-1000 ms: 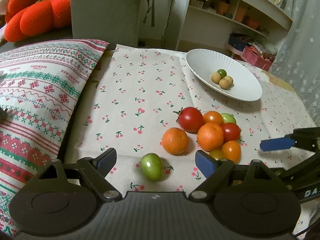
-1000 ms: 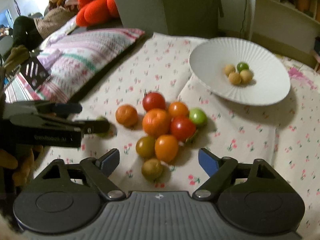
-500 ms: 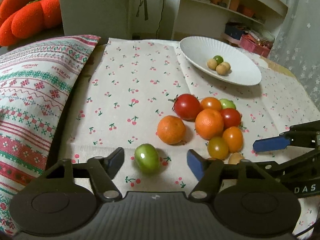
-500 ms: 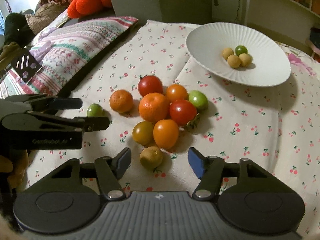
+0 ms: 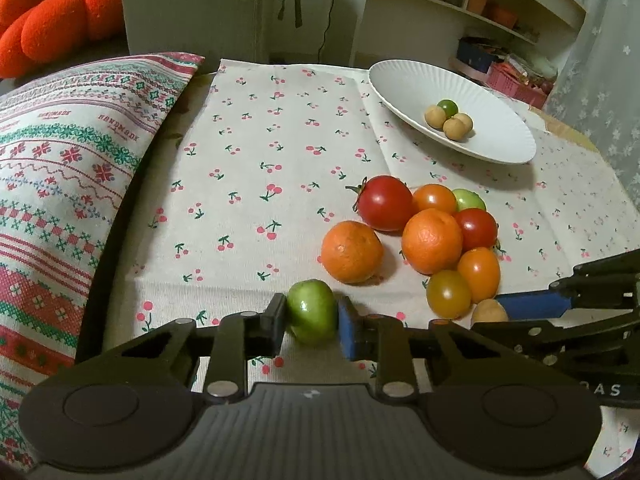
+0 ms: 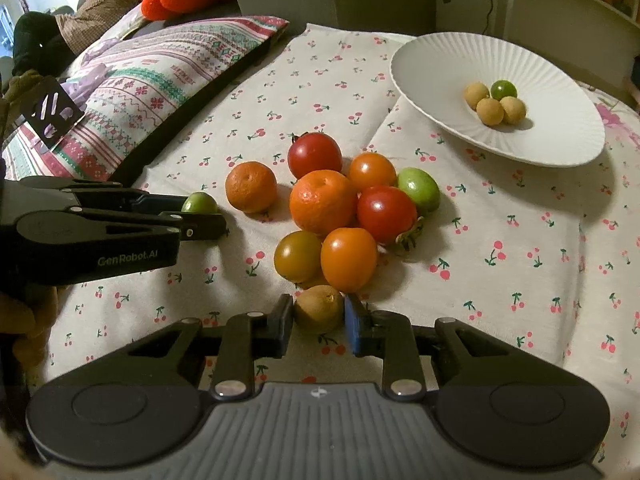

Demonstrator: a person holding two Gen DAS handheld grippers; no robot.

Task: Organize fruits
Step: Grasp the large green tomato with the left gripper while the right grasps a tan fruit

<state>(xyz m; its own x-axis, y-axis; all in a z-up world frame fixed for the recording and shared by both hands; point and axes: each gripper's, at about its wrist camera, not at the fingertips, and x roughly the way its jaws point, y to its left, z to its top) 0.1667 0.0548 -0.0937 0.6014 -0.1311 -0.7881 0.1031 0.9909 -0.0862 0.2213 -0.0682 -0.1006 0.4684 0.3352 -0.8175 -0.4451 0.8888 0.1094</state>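
Observation:
My left gripper (image 5: 312, 322) is shut on a green tomato (image 5: 313, 311) at the near edge of the cherry-print cloth, pads pressing both its sides. My right gripper (image 6: 319, 318) is shut on a small brown fruit (image 6: 319, 309) just in front of the fruit pile. The pile holds a red tomato (image 6: 315, 155), a large orange (image 6: 323, 201), an orange tomato (image 6: 348, 259) and several more. A lone mandarin (image 6: 251, 187) lies left of it. The white ribbed plate (image 6: 440, 64) at the back right carries three tan fruits and a green one (image 6: 503, 89).
A patterned cushion (image 5: 60, 168) borders the cloth on the left, with a dark gap along its edge. Red plush shapes (image 5: 56, 20) and a grey seat back stand behind. White shelves (image 5: 480, 12) and a lace curtain lie at the far right.
Both grippers have closed from wide open: the left onto the green tomato, the right onto the small brown fruit. Neither hand has shifted much.

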